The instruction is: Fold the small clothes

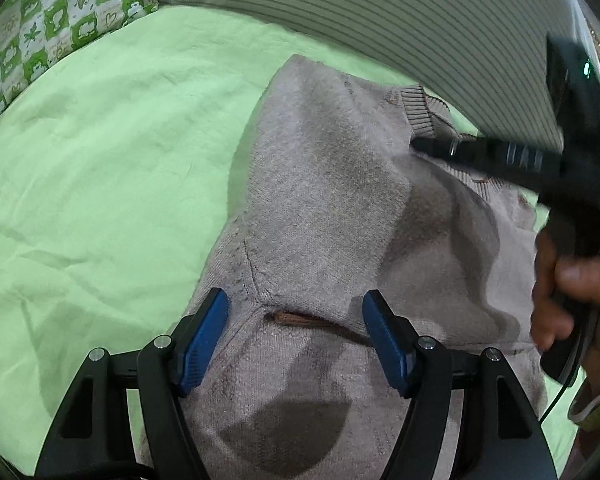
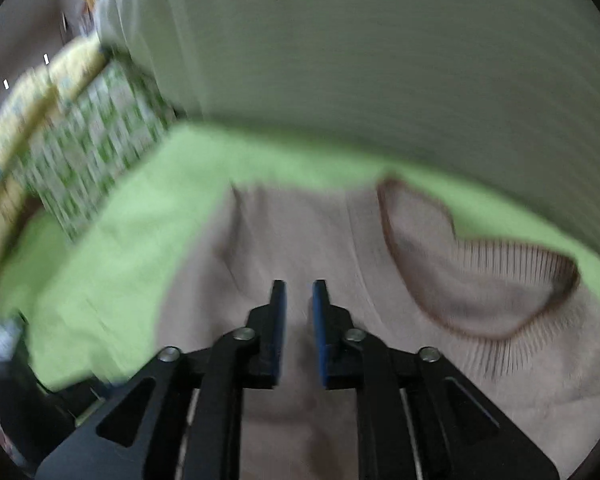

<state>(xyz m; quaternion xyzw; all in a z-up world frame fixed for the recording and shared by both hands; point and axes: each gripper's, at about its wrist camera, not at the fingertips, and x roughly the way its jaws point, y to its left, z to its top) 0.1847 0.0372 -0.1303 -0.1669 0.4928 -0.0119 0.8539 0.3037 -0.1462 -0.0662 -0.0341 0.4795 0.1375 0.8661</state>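
Left wrist view: blue pads of the left hand-held gripper [image 1: 296, 336] stand wide apart, released, over the sweater [image 1: 324, 208], which lies on the green bed sheet [image 1: 100, 160], partly folded. Soft, light knit, it should drape and bunch.

Right wrist view: the right hand-held gripper [image 2: 299, 320] is narrowly parted, empty. The ribbed collar [image 2: 512, 264] at 2 o'clock looks the firmest hold.

A creased light-green sheet [image 1: 100, 152] covers the bed. At its far edge lies a grey-and-white striped cover [image 1: 380, 12], running across the back. Just beside that, at the far left corner, sits a pillow [image 1: 52, 24] in a green-and-white checked print with leaves and hearts
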